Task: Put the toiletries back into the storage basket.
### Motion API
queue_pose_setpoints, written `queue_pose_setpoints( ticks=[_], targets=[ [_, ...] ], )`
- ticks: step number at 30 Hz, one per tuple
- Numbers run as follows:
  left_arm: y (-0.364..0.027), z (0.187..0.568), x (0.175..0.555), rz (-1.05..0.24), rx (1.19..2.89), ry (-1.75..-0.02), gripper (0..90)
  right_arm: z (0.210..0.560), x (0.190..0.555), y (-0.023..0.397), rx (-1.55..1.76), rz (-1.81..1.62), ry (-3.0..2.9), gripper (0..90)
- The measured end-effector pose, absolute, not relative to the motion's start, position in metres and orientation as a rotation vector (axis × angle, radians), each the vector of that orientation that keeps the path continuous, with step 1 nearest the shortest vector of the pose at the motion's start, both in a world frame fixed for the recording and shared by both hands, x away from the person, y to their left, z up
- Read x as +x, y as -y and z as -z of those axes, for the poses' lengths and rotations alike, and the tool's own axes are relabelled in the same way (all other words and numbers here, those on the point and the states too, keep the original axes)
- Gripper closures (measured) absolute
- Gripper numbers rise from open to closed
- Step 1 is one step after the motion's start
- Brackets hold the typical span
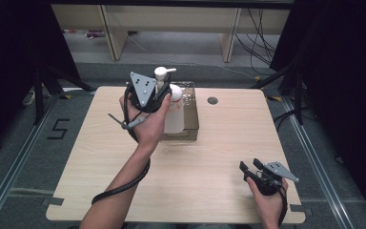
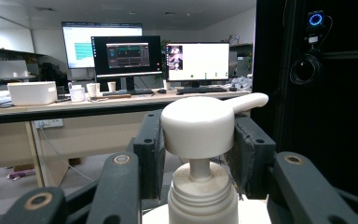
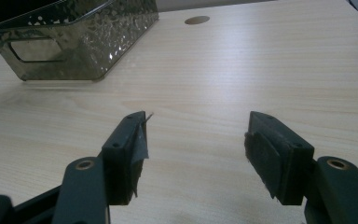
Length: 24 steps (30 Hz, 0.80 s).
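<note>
The left hand-held gripper (image 1: 163, 93) was raised over the far middle of the bench (image 1: 219, 143), clenched on a white pump bottle (image 1: 171, 114). In the left gripper view its two black jaws pressed against either side of the pump head (image 2: 198, 126), whose spout pointed away to that gripper's right, and the ribbed collar of the bottle sat directly beneath, between the jaw arms. From above, the bottle hung upright below and just beyond that gripper, over or in a clear, textured plastic basket (image 1: 190, 112); whether its base touched the basket floor could not be told.

The right hand-held gripper (image 1: 251, 168) lay low at the near right part of the bench, well apart from the bottle, released, with its jaws spread wide and nothing between them. Ahead of it and off to its left stood the basket (image 3: 74, 42), and farther ahead a small round hole (image 3: 197, 20) in the benchtop.
</note>
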State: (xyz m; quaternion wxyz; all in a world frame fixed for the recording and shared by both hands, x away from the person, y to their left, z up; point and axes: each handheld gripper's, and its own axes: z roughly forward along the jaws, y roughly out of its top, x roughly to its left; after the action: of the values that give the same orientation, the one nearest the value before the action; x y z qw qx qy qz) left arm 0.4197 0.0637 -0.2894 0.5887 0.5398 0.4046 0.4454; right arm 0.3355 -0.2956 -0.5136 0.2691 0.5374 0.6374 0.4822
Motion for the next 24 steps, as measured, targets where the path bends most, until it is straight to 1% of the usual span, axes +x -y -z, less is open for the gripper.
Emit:
queue_pose_setpoints(
  ticks=[24],
  targets=[
    [-0.057, 0.284, 0.432, -1.035, 1.267, -0.945, 58.8, 0.513, 0.335, 0.297, 1.441, -1.280, -1.734, 39.2]
  ],
)
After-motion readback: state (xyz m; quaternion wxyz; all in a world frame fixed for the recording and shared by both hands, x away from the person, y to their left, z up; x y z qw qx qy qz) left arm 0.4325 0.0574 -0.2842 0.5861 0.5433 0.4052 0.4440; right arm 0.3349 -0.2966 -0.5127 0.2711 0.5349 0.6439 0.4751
